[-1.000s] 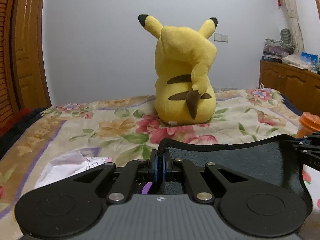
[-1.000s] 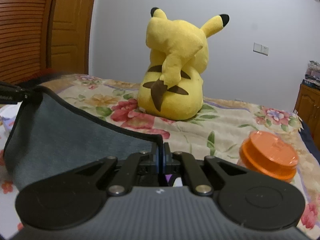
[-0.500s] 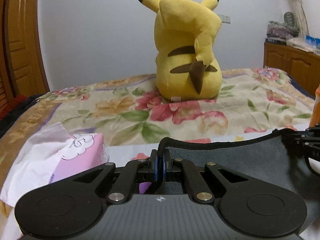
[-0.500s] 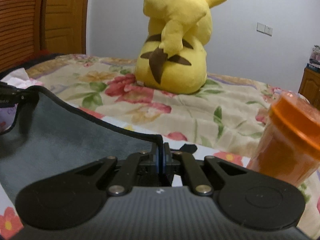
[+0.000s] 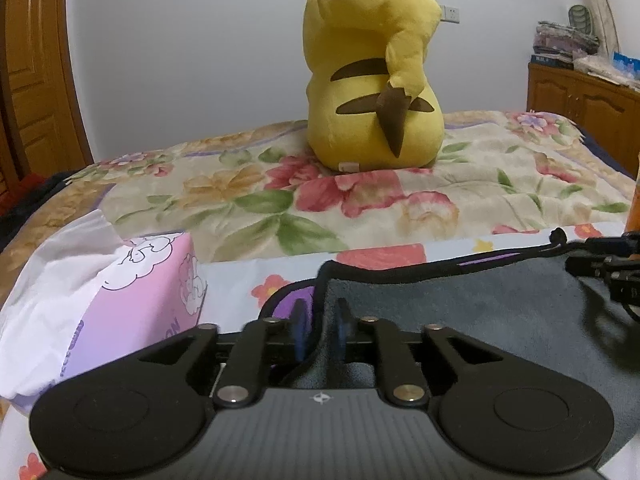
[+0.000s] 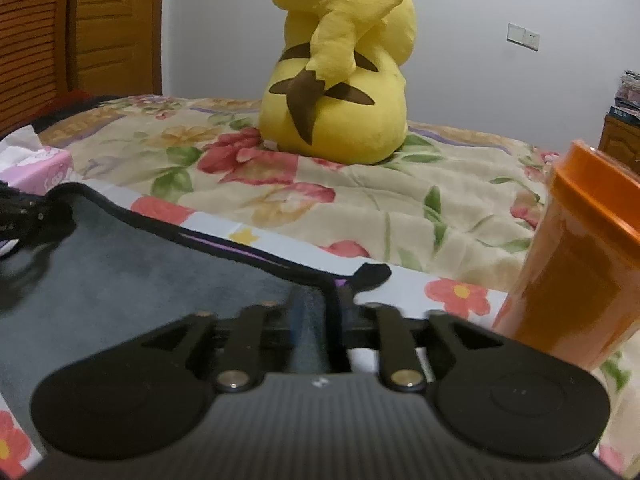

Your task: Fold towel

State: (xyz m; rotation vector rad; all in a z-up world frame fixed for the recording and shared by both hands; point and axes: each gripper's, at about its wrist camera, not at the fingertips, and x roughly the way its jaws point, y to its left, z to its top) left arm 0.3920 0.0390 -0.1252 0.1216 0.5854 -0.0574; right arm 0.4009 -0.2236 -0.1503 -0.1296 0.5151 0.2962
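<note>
A dark grey towel (image 5: 472, 304) with black edging and a purple underside lies folded on the flowered sheet; it also shows in the right wrist view (image 6: 132, 276). My left gripper (image 5: 320, 330) is low at the towel's left front corner, its jaws a little apart with the black edge between them. My right gripper (image 6: 320, 312) is at the right front corner, jaws likewise parted around the edge. Each gripper shows at the other view's side, the right one (image 5: 608, 268) and the left one (image 6: 20, 212).
A pink tissue box (image 5: 120, 304) stands close on the left. An orange lidded jar (image 6: 576, 264) stands close on the right. A yellow plush toy (image 5: 372, 76) sits farther back on the floral quilt (image 5: 480, 184). A wooden cabinet (image 5: 584, 100) stands at the far right.
Both grippers came down and forward with the towel's corners to the sheet, then their jaws opened and let go of the edge. The tissue box and jar now sit much closer.
</note>
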